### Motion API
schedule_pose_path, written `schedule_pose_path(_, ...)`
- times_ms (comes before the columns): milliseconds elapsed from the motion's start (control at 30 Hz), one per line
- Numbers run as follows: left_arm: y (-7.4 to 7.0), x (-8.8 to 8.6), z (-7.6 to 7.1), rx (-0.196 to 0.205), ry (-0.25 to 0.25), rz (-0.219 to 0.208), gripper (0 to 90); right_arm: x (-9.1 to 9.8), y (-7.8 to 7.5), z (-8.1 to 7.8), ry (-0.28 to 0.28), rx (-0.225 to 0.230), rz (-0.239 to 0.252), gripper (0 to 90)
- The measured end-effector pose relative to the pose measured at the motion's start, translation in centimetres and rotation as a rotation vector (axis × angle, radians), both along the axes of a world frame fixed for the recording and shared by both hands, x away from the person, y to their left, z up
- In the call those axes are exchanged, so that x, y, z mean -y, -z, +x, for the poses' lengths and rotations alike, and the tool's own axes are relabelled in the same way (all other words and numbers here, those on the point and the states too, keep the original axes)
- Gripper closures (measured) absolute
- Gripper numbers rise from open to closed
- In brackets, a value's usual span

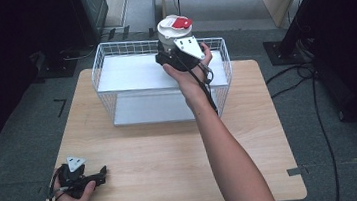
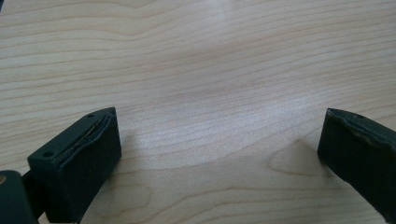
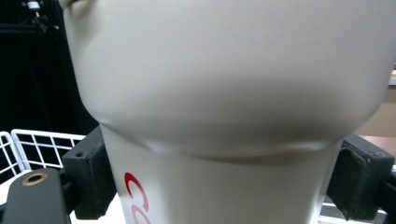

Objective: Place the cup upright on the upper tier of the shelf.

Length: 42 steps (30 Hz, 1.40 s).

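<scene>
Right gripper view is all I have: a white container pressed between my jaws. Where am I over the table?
Observer: The right gripper holds the white container above the back edge of the wire basket, as the high view shows.
Operator: What's on top of the container?
Observer: A white lid with a red flap.
Operator: Is anything inside the basket?
Observer: A pale shelf spans its upper level, with nothing resting on it.
Operator: And the other hand?
Observer: The left gripper lies at the table's near left corner, jaws wide apart over bare wood.
</scene>
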<state>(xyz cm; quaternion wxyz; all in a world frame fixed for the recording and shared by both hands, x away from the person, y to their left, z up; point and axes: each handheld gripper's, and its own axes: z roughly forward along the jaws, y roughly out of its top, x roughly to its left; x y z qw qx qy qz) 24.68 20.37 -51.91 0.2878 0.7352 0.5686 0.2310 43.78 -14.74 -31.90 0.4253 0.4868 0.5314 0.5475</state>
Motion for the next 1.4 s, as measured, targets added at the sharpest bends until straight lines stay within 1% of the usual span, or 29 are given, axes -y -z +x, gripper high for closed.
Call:
schedule_pose_path(133,0.0,0.0,0.0,-0.002,0.002,0.002,0.0,0.1,0.0,0.1,-0.015,-0.009,-0.005,11.8)
schedule_pose_path(200,0.0,0.0,0.0,-0.002,0.002,0.002,0.0,0.2,0.0,0.1,-0.026,-0.023,-0.001,11.7)
schedule_pose_path(367,0.0,0.0,0.0,0.000,0.000,0.000,0.0,0.2,-0.1,-0.1,-0.030,-0.030,0.000,11.6)
schedule_pose_path(433,0.0,0.0,0.0,0.000,0.000,0.000,0.0,0.2,-0.1,-0.2,-0.034,-0.030,-0.006,11.6)
schedule_pose_path(467,0.0,0.0,0.0,0.000,0.000,0.000,0.0,0.1,-0.1,-0.3,-0.038,-0.029,-0.018,11.5)
schedule_pose_path(533,0.0,0.0,0.0,0.000,0.000,0.000,0.0,0.1,-0.1,-0.4,-0.042,-0.030,-0.020,11.5)
schedule_pose_path(567,0.0,0.0,0.0,0.000,0.000,0.000,0.0,0.0,0.0,-0.5,-0.060,-0.030,-0.032,11.1)
schedule_pose_path(667,0.0,0.0,0.0,0.000,0.000,0.000,0.0,0.1,-0.1,-0.7,-0.061,-0.037,-0.017,10.0)
schedule_pose_path(733,0.0,0.0,0.0,-0.001,0.002,0.002,0.0,0.3,-0.2,-0.7,-0.067,-0.042,-0.010,6.7)
schedule_pose_path(767,0.0,0.0,0.0,0.001,0.000,0.000,0.0,0.3,-0.2,-0.8,-0.079,-0.050,-0.007,4.5)
schedule_pose_path(800,0.0,0.0,0.0,0.001,0.000,0.000,0.0,0.3,-0.2,-0.8,-0.079,-0.050,-0.007,4.5)
schedule_pose_path(833,0.0,0.0,0.0,0.000,0.000,0.000,0.0,0.3,-0.1,-0.9,-0.096,-0.061,-0.019,2.3)
schedule_pose_path(900,0.0,0.0,0.0,0.001,0.000,0.000,0.0,0.4,0.0,-1.1,-0.108,-0.061,-0.025,1.2)
schedule_pose_path(933,0.0,0.0,0.0,0.001,0.000,0.000,0.0,0.5,0.1,-1.2,-0.104,-0.056,-0.030,1.2)
schedule_pose_path(967,0.0,0.0,0.0,0.001,0.000,0.000,0.0,0.6,0.2,-1.3,-0.107,-0.056,-0.025,1.2)
schedule_pose_path(1133,0.0,0.0,0.0,0.000,0.000,0.000,0.0,1.1,1.0,-1.8,-0.113,-0.065,-0.029,1.2)
schedule_pose_path(1233,0.0,0.0,0.0,0.000,0.000,0.000,0.0,1.4,1.4,-2.2,-0.126,-0.068,-0.027,1.8)
schedule_pose_path(1400,0.0,0.0,0.0,0.000,0.000,0.001,0.0,2.0,2.1,-3.1,-0.135,-0.063,-0.026,5.4)
